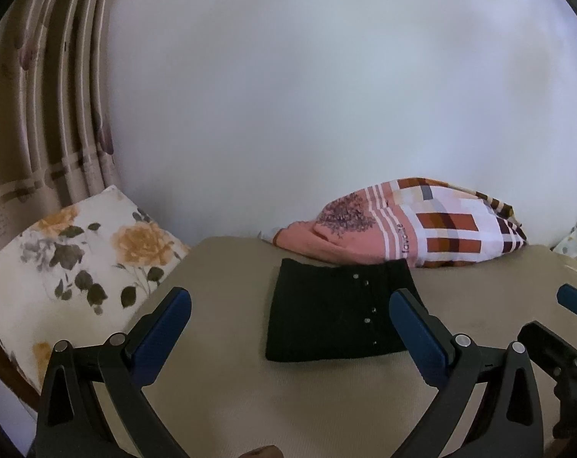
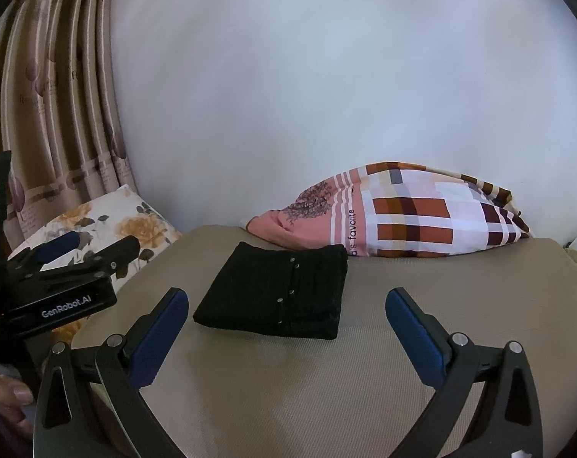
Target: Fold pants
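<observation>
Right wrist: black pants [image 2: 277, 292], folded (apparently studded)

Black pants [image 1: 334, 311] [image 2: 277, 292] are seen folded into a compact, roughly rectangular bundle, laid flat on the beige bed surface [image 1: 288, 400] [image 2: 326, 381]. A row of small silver studs is shown running across the top layer. The bundle is placed toward the far edge of the bed, slightly skewed to its edges.
</observation>
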{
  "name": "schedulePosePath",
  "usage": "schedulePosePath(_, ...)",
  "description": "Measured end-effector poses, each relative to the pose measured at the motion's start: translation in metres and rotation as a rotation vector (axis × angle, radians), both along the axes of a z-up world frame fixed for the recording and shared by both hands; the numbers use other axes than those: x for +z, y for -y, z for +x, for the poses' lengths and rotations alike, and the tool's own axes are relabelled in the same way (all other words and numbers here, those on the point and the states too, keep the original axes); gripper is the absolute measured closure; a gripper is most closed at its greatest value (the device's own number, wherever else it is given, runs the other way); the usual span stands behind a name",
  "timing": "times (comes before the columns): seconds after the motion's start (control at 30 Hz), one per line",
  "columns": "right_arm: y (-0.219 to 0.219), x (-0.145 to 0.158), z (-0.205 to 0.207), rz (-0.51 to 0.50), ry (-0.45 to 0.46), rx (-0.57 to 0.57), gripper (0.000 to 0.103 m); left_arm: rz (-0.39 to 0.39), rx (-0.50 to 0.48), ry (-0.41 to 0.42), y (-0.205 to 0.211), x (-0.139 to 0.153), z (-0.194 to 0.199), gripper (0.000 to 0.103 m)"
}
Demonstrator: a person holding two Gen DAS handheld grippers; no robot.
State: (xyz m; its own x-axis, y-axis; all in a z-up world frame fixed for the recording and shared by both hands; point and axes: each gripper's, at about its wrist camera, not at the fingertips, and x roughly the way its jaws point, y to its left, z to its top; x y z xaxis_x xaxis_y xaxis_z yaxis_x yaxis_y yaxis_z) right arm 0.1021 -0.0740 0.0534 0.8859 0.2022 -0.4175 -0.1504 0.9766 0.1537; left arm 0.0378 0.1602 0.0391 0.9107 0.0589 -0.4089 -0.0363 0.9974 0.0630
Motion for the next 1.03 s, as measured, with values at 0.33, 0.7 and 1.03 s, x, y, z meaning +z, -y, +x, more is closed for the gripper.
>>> schedulePosePath(0.33,-0.003,-0.004,0.007,-0.016,-0.017,0.031,0.000,-0.015,0.023,-0.018,-0.007,-0.006,0.006,0.000)
schedulePosePath(0.7,-0.007,-0.009,0.015,-0.018,-0.035,0.048,0.000,-0.013,0.032,-0.026,-0.010,-0.011,0.007,0.000)
schedulePosePath(1.03,-0.010,-0.013,0.018,-0.021,-0.043,0.067,0.000,0.022,0.015,0.034,-0.007,-0.012,-0.002,0.000)
